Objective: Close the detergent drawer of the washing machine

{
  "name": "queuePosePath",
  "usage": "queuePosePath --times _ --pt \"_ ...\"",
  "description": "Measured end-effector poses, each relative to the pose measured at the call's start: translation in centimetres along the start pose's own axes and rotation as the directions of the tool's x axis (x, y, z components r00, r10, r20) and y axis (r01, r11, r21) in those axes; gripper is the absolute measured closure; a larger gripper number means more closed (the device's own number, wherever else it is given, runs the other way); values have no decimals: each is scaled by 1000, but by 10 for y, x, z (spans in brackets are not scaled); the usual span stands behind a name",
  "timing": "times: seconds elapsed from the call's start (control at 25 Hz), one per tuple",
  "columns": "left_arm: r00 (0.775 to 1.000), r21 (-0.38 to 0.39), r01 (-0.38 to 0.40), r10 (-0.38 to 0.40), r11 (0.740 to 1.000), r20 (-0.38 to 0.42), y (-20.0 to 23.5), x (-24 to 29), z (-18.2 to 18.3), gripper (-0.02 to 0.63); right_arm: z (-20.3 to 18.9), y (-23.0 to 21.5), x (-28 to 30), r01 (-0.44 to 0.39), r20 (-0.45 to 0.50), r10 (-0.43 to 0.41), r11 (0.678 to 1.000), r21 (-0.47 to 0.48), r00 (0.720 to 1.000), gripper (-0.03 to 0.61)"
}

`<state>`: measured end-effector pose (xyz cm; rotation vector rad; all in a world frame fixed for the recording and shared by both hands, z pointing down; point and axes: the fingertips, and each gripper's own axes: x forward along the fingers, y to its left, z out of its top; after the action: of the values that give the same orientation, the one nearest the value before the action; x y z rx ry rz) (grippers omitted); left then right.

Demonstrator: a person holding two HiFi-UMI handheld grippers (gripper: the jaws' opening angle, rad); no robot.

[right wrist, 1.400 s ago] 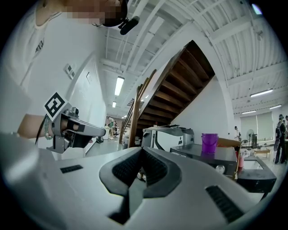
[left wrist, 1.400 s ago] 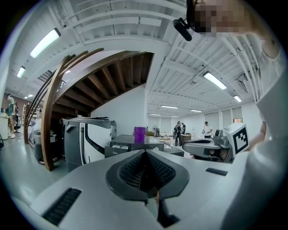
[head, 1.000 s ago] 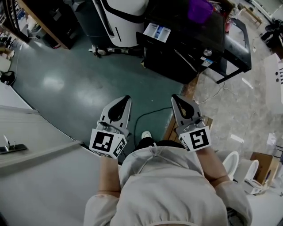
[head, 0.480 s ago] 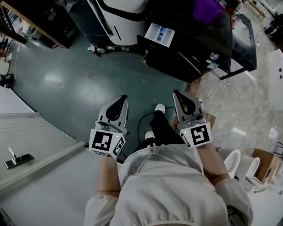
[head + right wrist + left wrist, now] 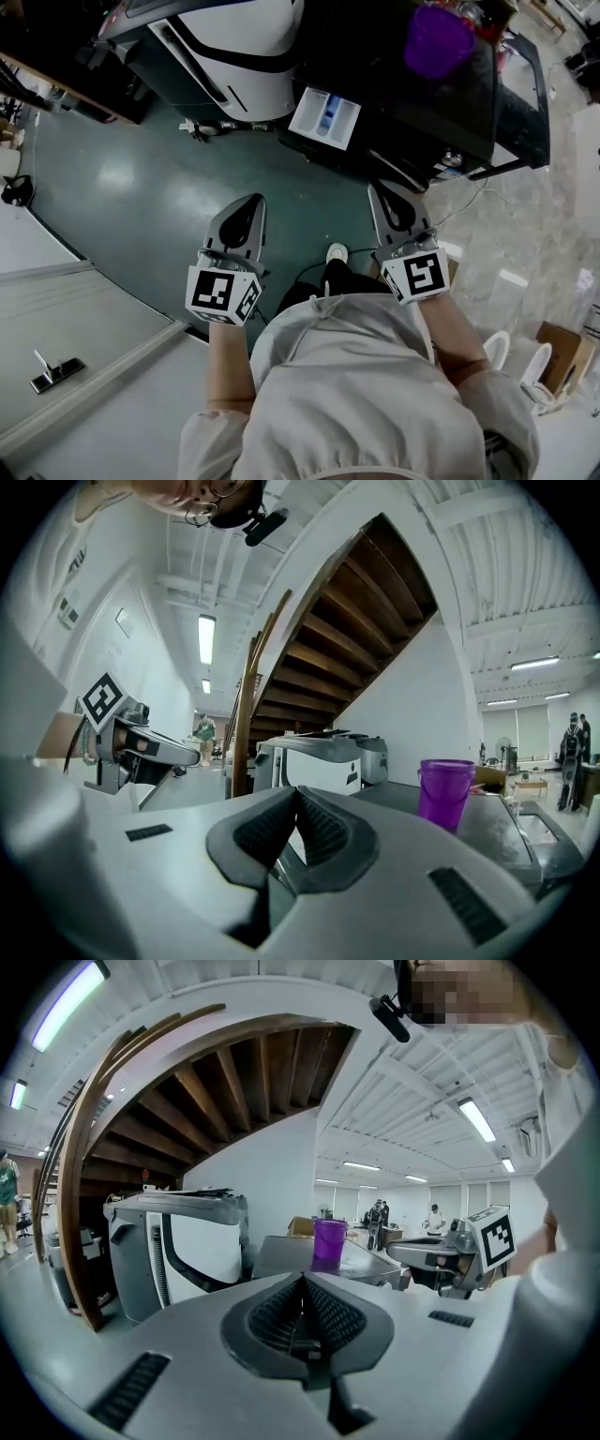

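Both sets of jaws are pressed together with nothing between them. Your left gripper (image 5: 249, 204) and right gripper (image 5: 380, 192) hang over the floor in front of the washing machine (image 5: 398, 89), touching nothing. Its detergent drawer (image 5: 324, 114) sticks out open at the machine's front-left corner, well apart from both grippers. Further back, a purple bucket (image 5: 438, 39) stands on the machine's top.

Workshop hall: wooden staircase (image 5: 361, 611), ceiling strip lights (image 5: 207, 637), green floor (image 5: 141, 178), washing machine (image 5: 375, 84)
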<state>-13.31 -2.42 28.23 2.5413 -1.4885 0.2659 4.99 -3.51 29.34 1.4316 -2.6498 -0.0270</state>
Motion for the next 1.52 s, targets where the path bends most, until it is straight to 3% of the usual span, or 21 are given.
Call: queuePosePath --times 0.12,0.48,0.76,1.08,1.36,1.52 --pt "999 0 6 -6 1000 -36 3 33 -8 596 -8 -28 15 35 -19 -35 999 -3 999 572" --pt "981 -51 125 -131 991 -141 14 115 -49 596 -37 -70 40 134 -85 -126 987 86 988 574" --pt "929 -56 280 -285 959 -238 34 157 -101 595 -82 -72 54 306 -165 -284 944 128 945 572" --pt "888 -60 357 -359 932 -287 56 199 -157 595 -138 -62 78 424 -263 -378 893 147 888 572" --pt "873 -88 386 -394 918 -289 64 218 -177 595 -151 -57 94 473 -271 -424 868 151 864 572" --pt "875 -186 372 -410 909 -256 66 223 -177 597 -152 -60 95 500 -281 -447 853 154 849 574"
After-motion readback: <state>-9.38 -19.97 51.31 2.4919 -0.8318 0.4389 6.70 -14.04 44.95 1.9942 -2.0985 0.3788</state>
